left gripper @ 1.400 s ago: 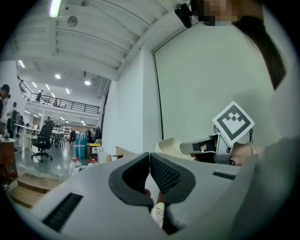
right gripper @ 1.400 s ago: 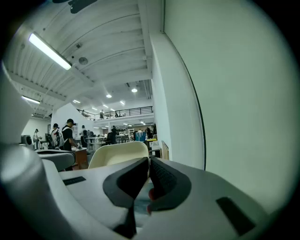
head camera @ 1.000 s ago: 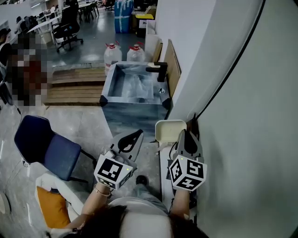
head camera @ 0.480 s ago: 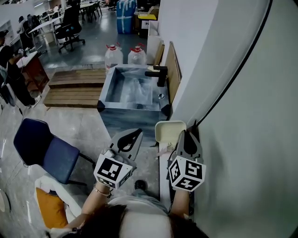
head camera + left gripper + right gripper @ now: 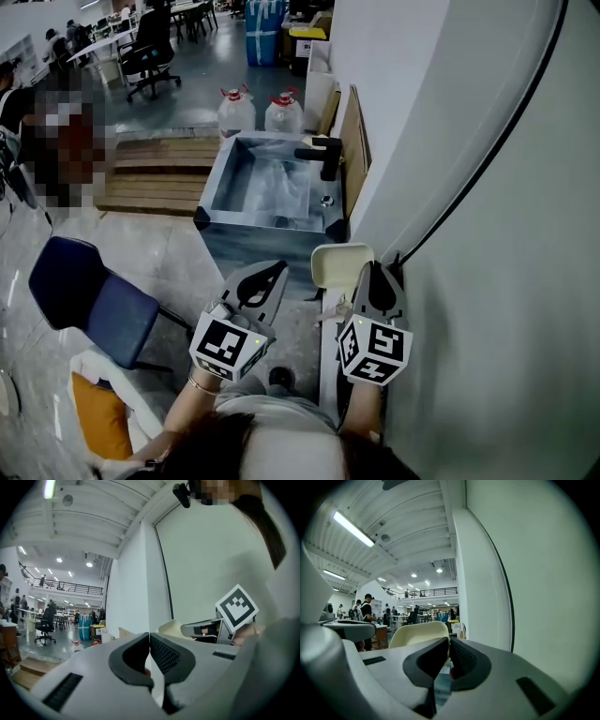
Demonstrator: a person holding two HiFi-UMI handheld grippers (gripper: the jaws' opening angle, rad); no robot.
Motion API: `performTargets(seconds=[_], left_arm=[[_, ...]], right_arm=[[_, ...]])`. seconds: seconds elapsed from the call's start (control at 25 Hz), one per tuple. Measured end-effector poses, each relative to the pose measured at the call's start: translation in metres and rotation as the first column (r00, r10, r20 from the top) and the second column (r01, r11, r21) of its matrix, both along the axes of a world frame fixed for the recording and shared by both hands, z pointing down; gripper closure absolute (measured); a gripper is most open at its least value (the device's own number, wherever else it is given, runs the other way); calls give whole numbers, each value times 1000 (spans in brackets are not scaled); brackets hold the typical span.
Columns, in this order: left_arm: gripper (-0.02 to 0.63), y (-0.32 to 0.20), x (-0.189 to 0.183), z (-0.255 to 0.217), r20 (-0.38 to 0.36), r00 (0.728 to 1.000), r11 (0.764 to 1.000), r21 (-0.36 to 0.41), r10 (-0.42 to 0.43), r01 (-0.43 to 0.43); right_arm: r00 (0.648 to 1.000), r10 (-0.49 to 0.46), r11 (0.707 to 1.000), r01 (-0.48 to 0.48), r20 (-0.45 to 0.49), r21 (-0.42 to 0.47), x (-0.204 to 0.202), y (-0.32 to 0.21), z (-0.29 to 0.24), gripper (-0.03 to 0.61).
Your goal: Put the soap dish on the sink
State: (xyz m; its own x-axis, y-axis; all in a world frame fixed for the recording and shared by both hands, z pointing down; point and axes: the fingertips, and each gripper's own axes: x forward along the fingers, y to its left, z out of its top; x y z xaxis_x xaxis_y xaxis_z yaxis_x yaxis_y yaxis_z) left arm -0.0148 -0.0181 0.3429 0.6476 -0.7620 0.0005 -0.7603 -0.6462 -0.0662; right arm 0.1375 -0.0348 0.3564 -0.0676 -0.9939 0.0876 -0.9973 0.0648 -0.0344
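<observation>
Sink (image 5: 214,183): grey basin with a black tap (image 5: 323,155), ahead against the white wall; barely shifted in the head view over the last second, sitting a touch lower. Blue chair (image 5: 89,300): low left, not involved. Left gripper (image 5: 278,269): jaws pressed together on nothing, held level beside the other; unchanged. Right gripper (image 5: 372,270): clenched on the near rim of the soap dish, same pose as before. Soap dish (image 5: 339,264): cream, carried in the air just short of the sink's near right corner, not yet over it. Reading: mid-carry, little ground gained; approach and set-down both remain.
</observation>
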Motion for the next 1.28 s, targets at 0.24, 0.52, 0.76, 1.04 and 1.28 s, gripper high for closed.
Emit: performTargets(seconds=[0.24,0.52,0.76,1.04,1.28], left_arm=[[604,-13,1,6,4,1000,1000,-4,-22,22],[604,-34,4,8,9,1000,1000,-6,-22,22],[604,-56,10,3,-5,1000,1000,2,-15,15],[604,-80,18,5,-2,1000,1000,-1,-7,7],[604,-107,20,10,4,1000,1000,-15,-4,5]], right_arm=[[1000,-17,1000,17,7,-6,1,-18,8,543],[1000,-30,999,30,3,-15,2,-37,11,541],[1000,-28,999,28,-2,-19,7,-57,11,543],[999,-45,998,45,-8,-35,5,-82,17,541],[999,-52,998,52,-7,-47,5,-110,22,543]])
